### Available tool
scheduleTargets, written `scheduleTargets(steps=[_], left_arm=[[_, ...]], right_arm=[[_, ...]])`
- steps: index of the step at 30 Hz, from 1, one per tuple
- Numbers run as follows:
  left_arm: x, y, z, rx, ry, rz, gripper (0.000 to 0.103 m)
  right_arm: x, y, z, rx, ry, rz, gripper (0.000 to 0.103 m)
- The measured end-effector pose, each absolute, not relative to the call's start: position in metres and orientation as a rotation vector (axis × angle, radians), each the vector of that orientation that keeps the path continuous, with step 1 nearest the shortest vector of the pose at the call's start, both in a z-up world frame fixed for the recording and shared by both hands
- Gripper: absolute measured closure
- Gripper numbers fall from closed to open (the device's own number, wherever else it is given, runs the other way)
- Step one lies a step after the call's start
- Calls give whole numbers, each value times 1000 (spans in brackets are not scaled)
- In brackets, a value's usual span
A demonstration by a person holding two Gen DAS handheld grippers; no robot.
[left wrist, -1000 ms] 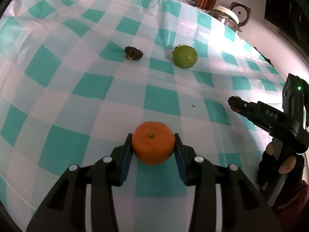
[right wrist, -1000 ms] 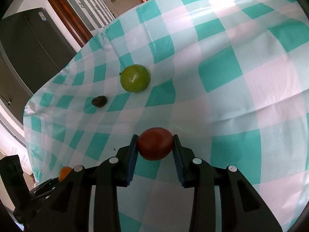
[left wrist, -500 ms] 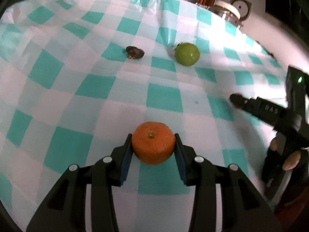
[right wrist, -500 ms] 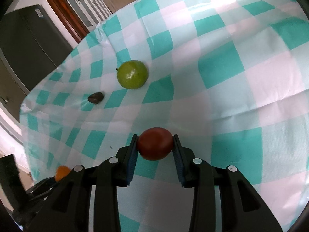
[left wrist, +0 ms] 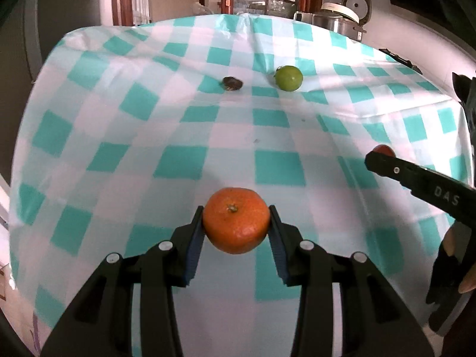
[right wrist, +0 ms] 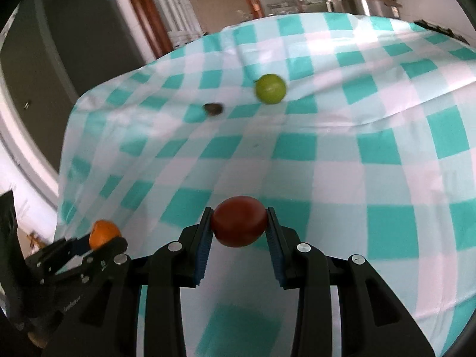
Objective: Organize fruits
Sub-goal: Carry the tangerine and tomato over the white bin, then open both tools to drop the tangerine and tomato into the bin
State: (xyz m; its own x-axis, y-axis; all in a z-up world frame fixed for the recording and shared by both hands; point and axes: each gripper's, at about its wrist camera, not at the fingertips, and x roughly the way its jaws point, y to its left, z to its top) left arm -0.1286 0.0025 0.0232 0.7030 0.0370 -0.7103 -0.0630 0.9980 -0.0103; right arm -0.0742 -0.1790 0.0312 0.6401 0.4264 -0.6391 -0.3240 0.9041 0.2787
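Item one: my left gripper (left wrist: 236, 226), jaws closed on a mandarin orange (left wrist: 236, 220), blue pads pressed to its two sides, stem end facing the camera, the fruit held clear above the tablecloth (left wrist: 178, 136). Item two: my right gripper (right wrist: 239, 223), jaws closed on a dark red fruit (right wrist: 239, 220), round and smooth, possibly a tomato or plum; I cannot tell which. It too sits between both blue pads, above the cloth. Item three: a green round fruit (left wrist: 288, 78), resting on the teal-and-white checked tablecloth toward the far side of the table. Item four: a small dark brown wrinkled object (left wrist: 232, 83), lying on the cloth near the green fruit, to its left, the two apart; what it is I cannot tell. Item five: beyond the far table edge, a metal pot (left wrist: 330, 22) with a white appliance (left wrist: 345, 10) behind it. Each gripper appears at the edge of the other's view, side by side near the table's near edge.
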Motion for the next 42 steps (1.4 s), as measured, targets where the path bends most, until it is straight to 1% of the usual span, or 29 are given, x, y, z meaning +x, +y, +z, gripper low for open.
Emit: scheduleTargets(steps=[15, 23, 30, 33, 36, 42], left_arm=[[-209, 57, 14, -21, 753, 125, 62], [-254, 106, 11, -57, 726, 216, 62], [-312, 169, 5, -116, 711, 370, 62], [-330, 197, -11, -149, 744, 433, 61], [-338, 227, -41, -181, 825, 501, 61], [-316, 288, -119, -250, 1120, 531, 61]], right_arm=[[-141, -88, 28, -73, 792, 581, 67], [-186, -18, 27, -216, 783, 754, 67], [-252, 50, 24, -390, 738, 1032, 67], [-280, 85, -3, -541, 772, 1144, 67], [-297, 117, -39, -708, 818, 1199, 67], [-313, 176, -117, -979, 916, 1210, 67]])
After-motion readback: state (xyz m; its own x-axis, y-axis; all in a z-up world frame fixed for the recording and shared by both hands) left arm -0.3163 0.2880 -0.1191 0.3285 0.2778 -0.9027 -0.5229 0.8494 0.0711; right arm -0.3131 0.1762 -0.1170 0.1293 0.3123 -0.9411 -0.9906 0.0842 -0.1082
